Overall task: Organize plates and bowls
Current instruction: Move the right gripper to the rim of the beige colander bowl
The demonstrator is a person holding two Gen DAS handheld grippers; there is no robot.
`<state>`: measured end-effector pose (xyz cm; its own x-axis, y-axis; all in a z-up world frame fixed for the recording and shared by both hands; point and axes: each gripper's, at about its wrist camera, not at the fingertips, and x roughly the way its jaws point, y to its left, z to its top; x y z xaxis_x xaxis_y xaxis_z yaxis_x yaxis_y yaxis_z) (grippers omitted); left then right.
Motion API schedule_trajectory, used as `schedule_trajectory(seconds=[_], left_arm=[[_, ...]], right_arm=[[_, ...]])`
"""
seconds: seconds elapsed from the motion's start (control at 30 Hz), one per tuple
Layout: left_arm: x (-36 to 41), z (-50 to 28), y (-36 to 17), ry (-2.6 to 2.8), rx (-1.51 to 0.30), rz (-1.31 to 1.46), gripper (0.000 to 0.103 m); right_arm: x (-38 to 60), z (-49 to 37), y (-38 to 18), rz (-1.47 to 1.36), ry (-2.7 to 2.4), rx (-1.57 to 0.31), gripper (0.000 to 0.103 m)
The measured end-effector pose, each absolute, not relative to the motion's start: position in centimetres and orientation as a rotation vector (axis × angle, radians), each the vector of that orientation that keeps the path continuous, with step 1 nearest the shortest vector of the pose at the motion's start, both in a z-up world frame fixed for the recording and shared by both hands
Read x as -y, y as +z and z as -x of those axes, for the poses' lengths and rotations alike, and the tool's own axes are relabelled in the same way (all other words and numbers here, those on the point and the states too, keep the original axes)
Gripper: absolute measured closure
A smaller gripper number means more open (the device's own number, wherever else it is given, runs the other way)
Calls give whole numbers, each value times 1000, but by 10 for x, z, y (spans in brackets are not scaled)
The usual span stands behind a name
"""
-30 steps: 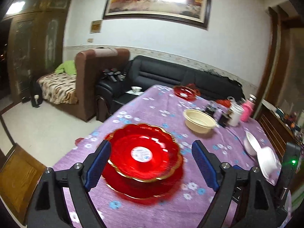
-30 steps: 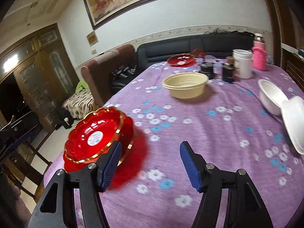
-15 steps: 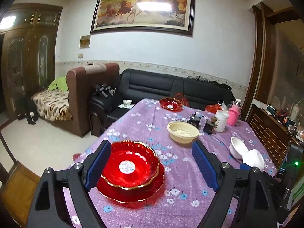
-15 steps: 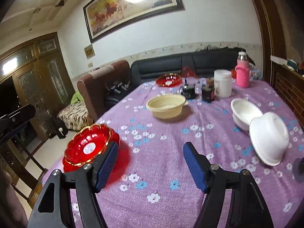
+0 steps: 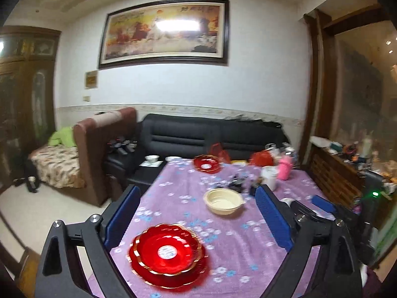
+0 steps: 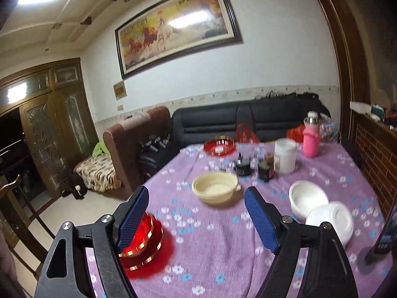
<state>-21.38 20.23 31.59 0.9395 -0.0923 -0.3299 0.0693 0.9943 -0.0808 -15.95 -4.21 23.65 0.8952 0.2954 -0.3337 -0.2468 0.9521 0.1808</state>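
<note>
Both grippers tilt slightly downward over the table (image 5: 248, 253), each with nothing between its jaws. The left gripper (image 5: 198, 216) has just been opening and stands wide; the stacked red plates (image 5: 168, 255) lie below it, untouched. The right gripper (image 6: 196, 214), likewise just opening, has the plates behind its left finger (image 6: 132, 217). Farther off sit a cream bowl (image 6: 214, 191), white bowls (image 6: 320, 211) and another red plate (image 6: 219, 146).

Plates (image 5: 168, 250) stacked before colander (image 5: 224, 200).
</note>
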Motion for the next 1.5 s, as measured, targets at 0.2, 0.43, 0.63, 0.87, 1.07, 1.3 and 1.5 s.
schedule_trajectory(seconds=[0.2, 0.43, 0.63, 0.87, 1.07, 1.3, 1.5], left_arm=[[-202, 203, 352, -121, -348, 90, 8], [-206, 181, 388, -97, -316, 98, 3], [-207, 144, 363, -132, -406, 172, 2], [-188, 97, 301, -182, -570, 184, 2], [-173, 66, 272, -182, -625, 151, 2], [-169, 30, 234, -168, -707, 166, 2], [-181, -1, 202, -132, -777, 198, 2]], right_arm=[[29, 164, 296, -91, 287, -258, 14], [14, 154, 354, -90, 293, -178, 8], [1, 126, 332, -108, 317, -250, 7], [13, 79, 256, -130, 268, -425, 7], [37, 42, 218, -166, 219, -509, 7], [47, 5, 183, -183, 195, -583, 7], [53, -19, 148, -179, 188, -653, 7]])
